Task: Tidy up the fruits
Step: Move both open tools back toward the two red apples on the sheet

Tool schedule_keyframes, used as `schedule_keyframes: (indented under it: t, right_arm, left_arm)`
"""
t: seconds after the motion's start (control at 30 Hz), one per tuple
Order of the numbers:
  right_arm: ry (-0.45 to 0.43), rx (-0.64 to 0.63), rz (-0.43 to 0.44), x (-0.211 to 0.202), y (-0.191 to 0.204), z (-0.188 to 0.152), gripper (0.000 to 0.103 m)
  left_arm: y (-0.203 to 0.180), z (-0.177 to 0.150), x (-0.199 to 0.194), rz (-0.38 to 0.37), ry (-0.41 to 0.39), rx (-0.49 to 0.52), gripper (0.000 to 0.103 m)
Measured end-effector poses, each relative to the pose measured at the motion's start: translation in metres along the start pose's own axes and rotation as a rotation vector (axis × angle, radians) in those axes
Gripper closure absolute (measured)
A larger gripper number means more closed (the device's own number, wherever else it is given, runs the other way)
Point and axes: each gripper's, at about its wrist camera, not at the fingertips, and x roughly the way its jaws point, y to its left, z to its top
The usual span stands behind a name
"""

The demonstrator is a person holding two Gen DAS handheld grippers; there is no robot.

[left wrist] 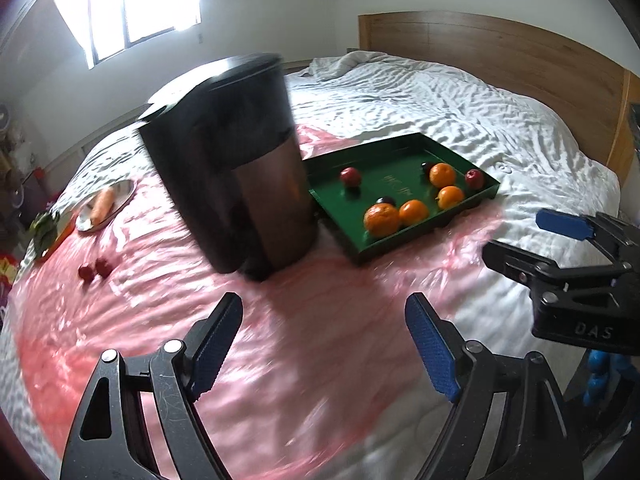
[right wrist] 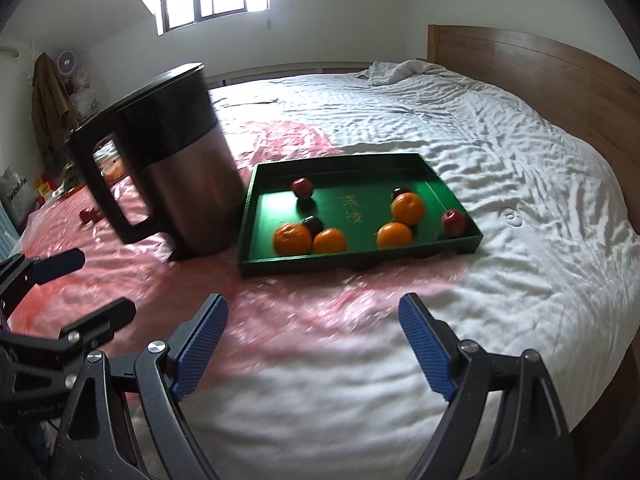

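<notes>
Both the left gripper (left wrist: pixel 324 344) and right gripper (right wrist: pixel 314 344) hover spread and empty above the bed (right wrist: pixel 500 128), near the fruit-filled tray (right wrist: pixel 400 256) beside the kettle (right wrist: pixel 176 168).

Our left gripper (left wrist: pixel 324 344) has black, triangular cut-out arms joined by round silver screws, and its fingers (left wrist: pixel 430 350) carry ribbed blue pads. Our right gripper (right wrist: pixel 312 344) is built the same: scuffed black frame, silver screws, ribbed blue pads on its fingers (right wrist: pixel 200 344). From the left wrist view, its black body bears raised letters "DAS".
</notes>
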Motion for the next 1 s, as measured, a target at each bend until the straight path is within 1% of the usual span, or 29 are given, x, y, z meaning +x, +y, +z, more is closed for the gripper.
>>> schedule_keyframes:
  t: [0.23, 0.37, 0.5, 0.67, 0.83, 1.0]
  right_arm:
    - [0.011, -0.038, 0.039, -0.015, 0.043, -0.019, 0.0]
    - [0.022, -0.065, 0.08, -0.02, 0.07, -0.029, 0.0]
    - [0.035, -0.098, 0.111, -0.023, 0.098, -0.034, 0.0]
    - [0.044, -0.14, 0.135, -0.028, 0.127, -0.04, 0.0]
    - [0.073, -0.164, 0.17, -0.025, 0.155, -0.047, 0.0]
    - [0.093, -0.212, 0.211, -0.017, 0.184, -0.048, 0.0]
  left_arm:
    - [0.027, -0.025, -0.021, 0.035, -0.005, -0.026, 0.024]
    - [0.046, -0.042, -0.034, 0.074, -0.018, -0.034, 0.024]
    - [0.067, -0.055, -0.042, 0.091, -0.018, -0.078, 0.024]
    - [0.089, -0.071, -0.052, 0.118, -0.019, -0.106, 0.024]
    - [0.109, -0.09, -0.055, 0.153, -0.008, -0.118, 0.024]
    - [0.141, -0.107, -0.057, 0.196, 0.008, -0.157, 0.024]
